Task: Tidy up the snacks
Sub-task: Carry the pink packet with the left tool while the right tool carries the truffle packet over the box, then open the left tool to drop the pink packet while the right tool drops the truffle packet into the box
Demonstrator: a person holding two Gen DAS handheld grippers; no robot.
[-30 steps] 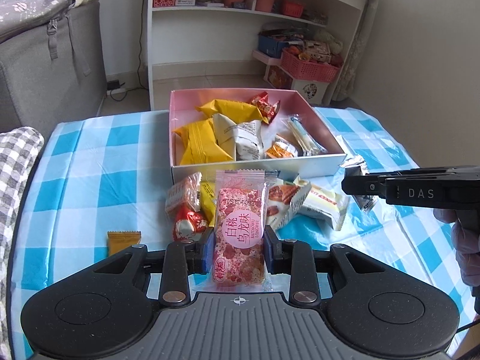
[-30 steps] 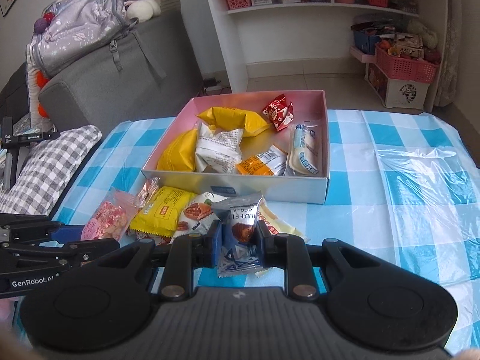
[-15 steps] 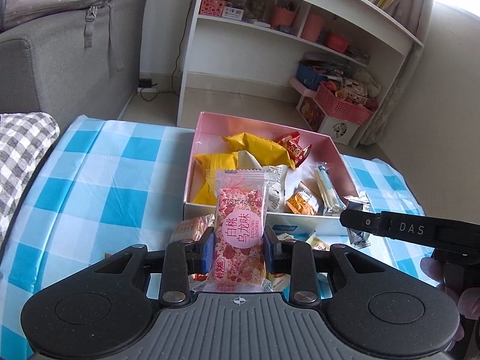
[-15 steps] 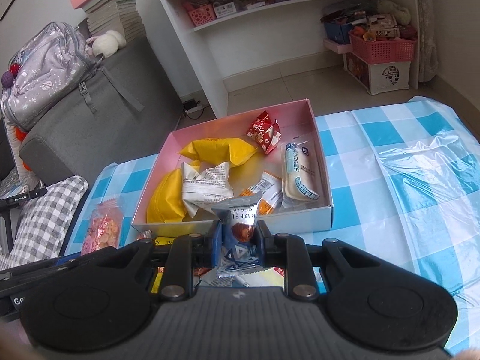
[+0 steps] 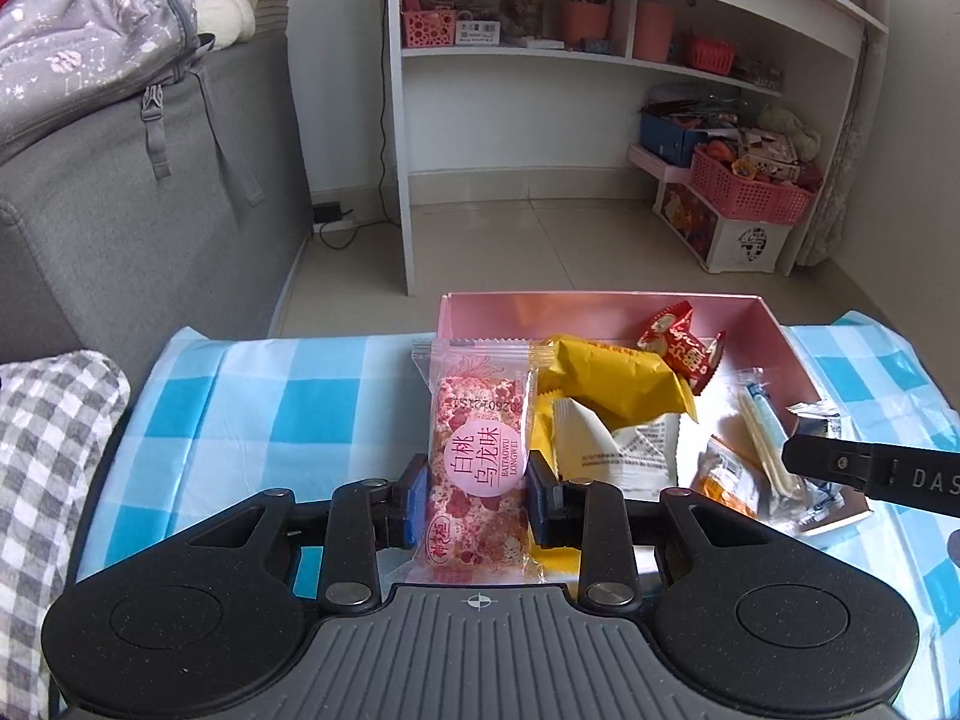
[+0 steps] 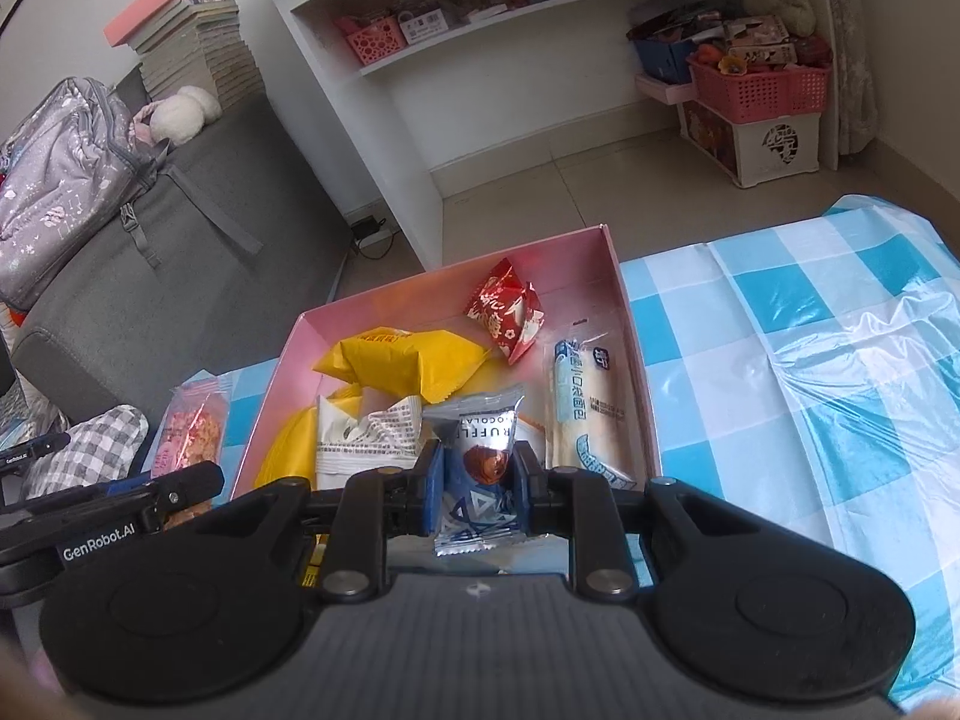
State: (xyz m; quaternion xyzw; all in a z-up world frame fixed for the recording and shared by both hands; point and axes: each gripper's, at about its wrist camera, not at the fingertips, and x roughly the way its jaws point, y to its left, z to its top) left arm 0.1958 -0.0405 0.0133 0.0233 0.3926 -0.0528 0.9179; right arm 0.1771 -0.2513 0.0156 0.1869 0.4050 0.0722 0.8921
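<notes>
— What's the room like?

— A table under a blue-and-white checked cloth (image 6: 852,396), a grey sofa (image 5: 150,192) behind it on the left and a white shelf unit (image 5: 600,78) against the far wall. On the cloth sits an open pink box (image 6: 621,300).

— And what's in the box?

— Several snacks: a yellow packet (image 6: 402,360), a red sweet (image 6: 504,312) near the far corner, a long pale-blue bread wrapper (image 6: 585,402) along the right wall, and a white printed packet (image 6: 366,432) at the near side (an orange one shows beside it in the left wrist view, partly hidden).

— The left gripper?

— The left gripper (image 5: 478,489) is clamped on a pink snack packet (image 5: 478,456), held upright over the cloth at the box's left wall.

— The right one?

— The right gripper (image 6: 478,480) is closed on a silver-and-blue truffle chocolate packet (image 6: 480,468), held over the near edge of the box, above the snacks inside.
</notes>
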